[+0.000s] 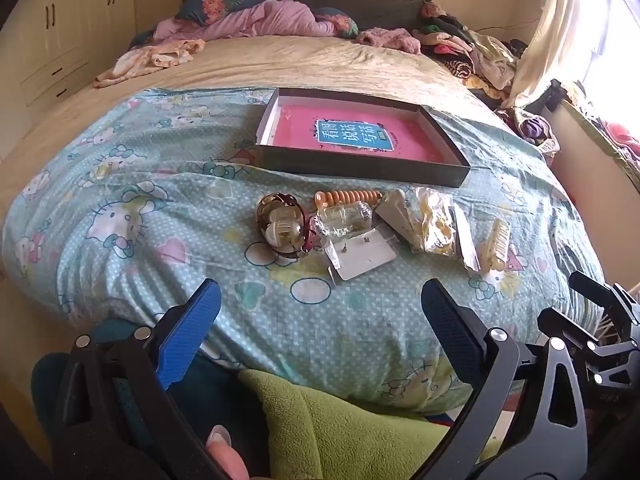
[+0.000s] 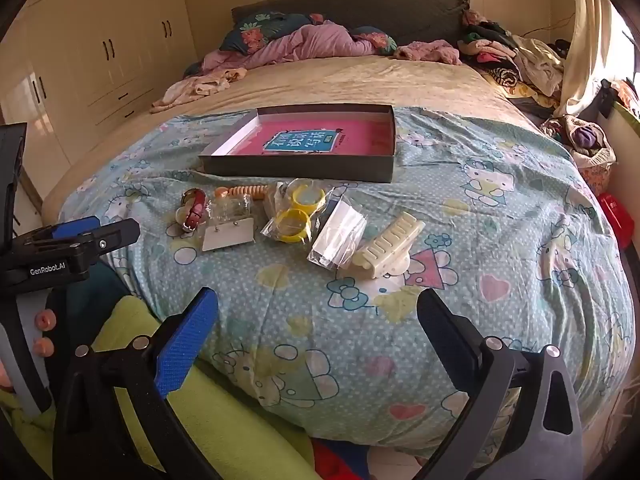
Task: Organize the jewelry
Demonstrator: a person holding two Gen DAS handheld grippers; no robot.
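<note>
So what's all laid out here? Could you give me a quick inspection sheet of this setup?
Surface: bed with cartoon quilt.
Job's things: open box, pink inside; cream hair clip, yellow rings in bag, orange spiral tie, red strap, earring card, all loose in front of the box.
Clutter: clothes pile.
Grippers: left tool and right tool open, empty.
Cables: nothing seen.
Surroundings: wardrobe, curtain.
</note>
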